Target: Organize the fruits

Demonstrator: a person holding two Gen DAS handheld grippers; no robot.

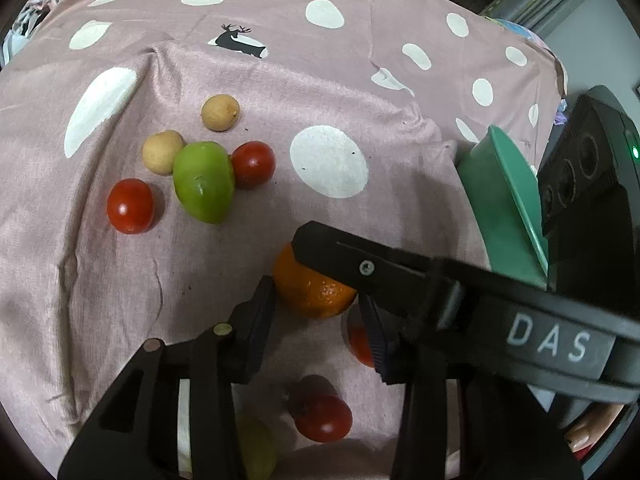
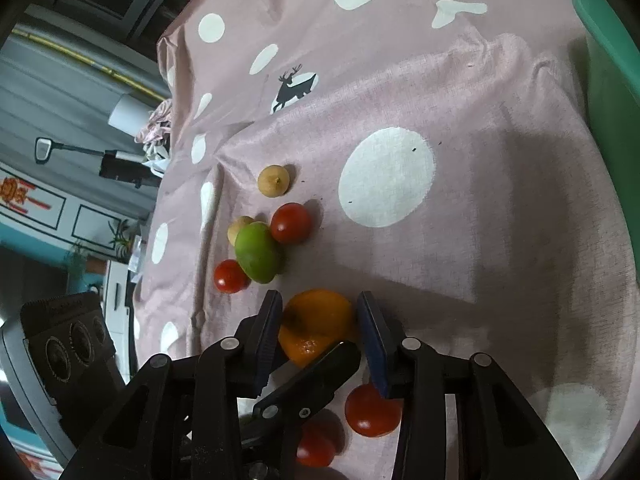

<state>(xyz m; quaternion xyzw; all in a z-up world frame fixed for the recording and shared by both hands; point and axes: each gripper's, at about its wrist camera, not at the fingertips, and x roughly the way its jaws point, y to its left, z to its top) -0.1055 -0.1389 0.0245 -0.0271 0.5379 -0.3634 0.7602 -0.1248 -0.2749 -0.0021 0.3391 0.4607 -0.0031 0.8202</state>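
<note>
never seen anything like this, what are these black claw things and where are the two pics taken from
Those are two handheld grippers, one in each of a person's hands, each with a fisheye camera looking along its fingers. Picture one is from the left gripper, picture two from the right gripper. On the pink dotted cloth lie tomatoes, a green fruit, small tan fruits and an orange, beside a green container. Both grippers straddle the orange; the right looks closed on it, the left I cannot tell.
</note>
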